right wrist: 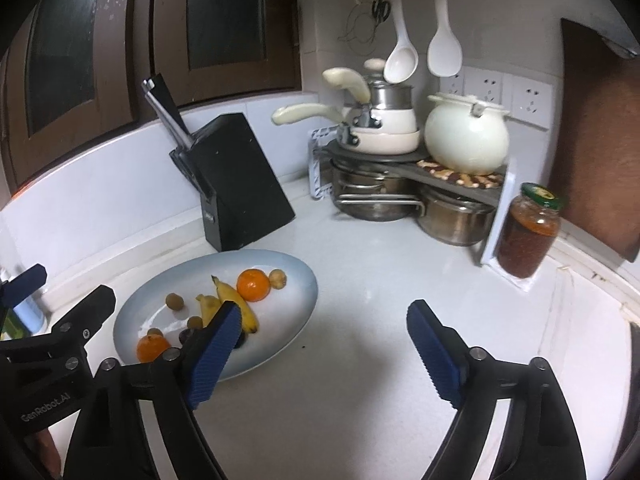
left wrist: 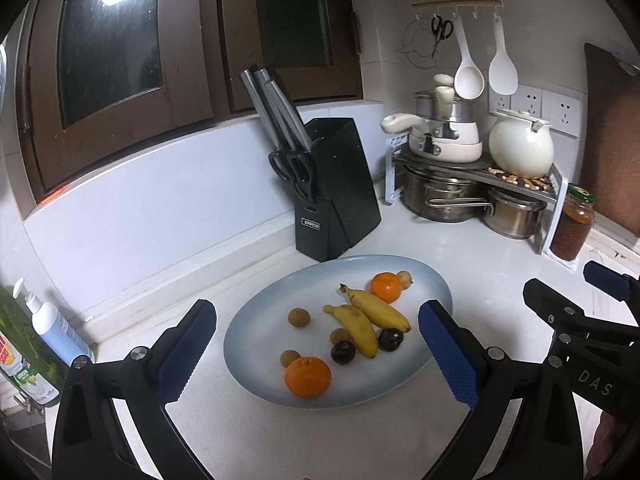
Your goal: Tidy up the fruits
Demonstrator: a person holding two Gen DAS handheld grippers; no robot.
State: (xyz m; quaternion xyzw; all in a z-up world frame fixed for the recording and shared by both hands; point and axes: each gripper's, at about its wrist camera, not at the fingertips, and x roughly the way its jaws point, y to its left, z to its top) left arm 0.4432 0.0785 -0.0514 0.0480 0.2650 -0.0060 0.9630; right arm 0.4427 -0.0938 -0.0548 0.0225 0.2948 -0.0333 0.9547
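Blue plate (left wrist: 256,332) of fruit beyond left claw (left wrist: 316,356); both claws released, empty.

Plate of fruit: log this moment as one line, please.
left gripper: open, empty | right gripper: open, empty | plate: on counter, holding two oranges, two bananas, small fruits | no fruit held

White counter (left wrist: 420,248), corner position against a tiled wall. Directly on it: oval pale-blue plate (left wrist: 256,332) at centre, bearing fruit; black knife block (left wrist: 340,196) at 12 o'clock of the plate; metal rack (left wrist: 516,184) over two steel pots (left wrist: 440,200) at 2 o'clock; lidded jar (left wrist: 572,224) at 3 o'clock; pump bottle (left wrist: 52,324) at 9 o'clock.
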